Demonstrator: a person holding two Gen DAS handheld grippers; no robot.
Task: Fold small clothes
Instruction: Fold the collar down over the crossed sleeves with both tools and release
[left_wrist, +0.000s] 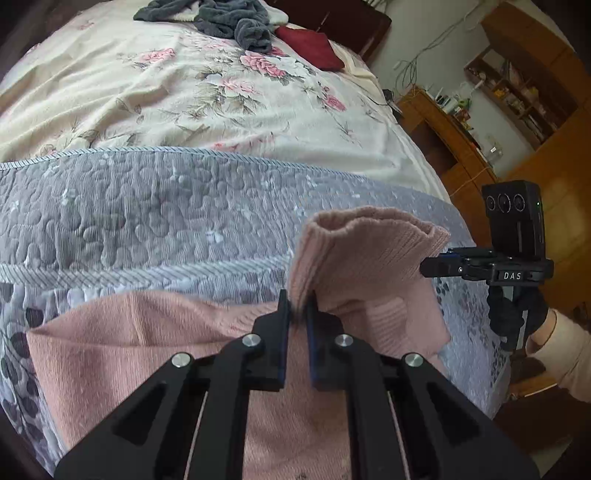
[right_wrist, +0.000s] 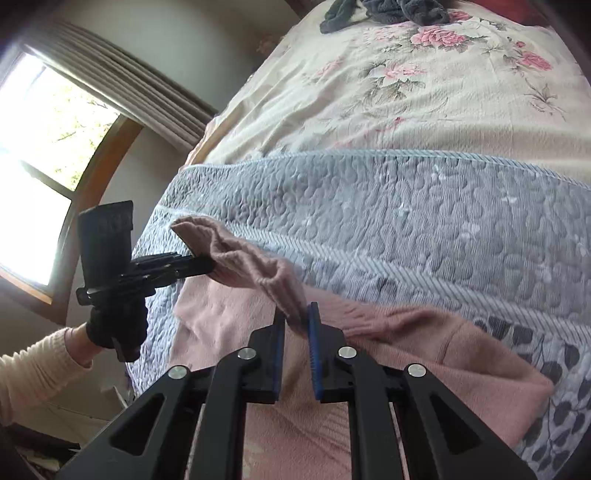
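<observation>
Left wrist view: left gripper (left_wrist: 297, 308) low in frame, jaws nearly closed, pinching the ribbed hem edge of a pink knit garment (left_wrist: 147, 354), fabric visibly caught between the pads. Garment spread flat on a grey quilted blanket (left_wrist: 147, 206) at the near end of the bed, one ribbed end lifted and stretched up between both tools. Right gripper (left_wrist: 430, 266) seen side-on at right, tip buried in the far corner of the lifted hem, jaw gap not readable from this angle; gloved hand (left_wrist: 517, 314) on its handle, cream sleeve (left_wrist: 565, 354) behind. Beyond the grey blanket, cream floral bedspread (left_wrist: 184, 92), dark grey clothing pile (left_wrist: 229, 18) and a red cushion (left_wrist: 310, 46) at the far end. Wooden shelving (left_wrist: 509, 96) along the right wall. Right wrist view: right gripper (right_wrist: 297, 321) jaws close together, blue pads clamped on the ribbed pink edge, thin fold of knit between them. Left gripper (right_wrist: 199, 266) side-on at left, tip touching the other corner of the raised hem, gap not readable here; gloved hand (right_wrist: 114, 328) below it. Rest of the garment flat on the grey blanket under the fingers. Window (right_wrist: 40, 155) with pleated curtain (right_wrist: 129, 92) at left.
</observation>
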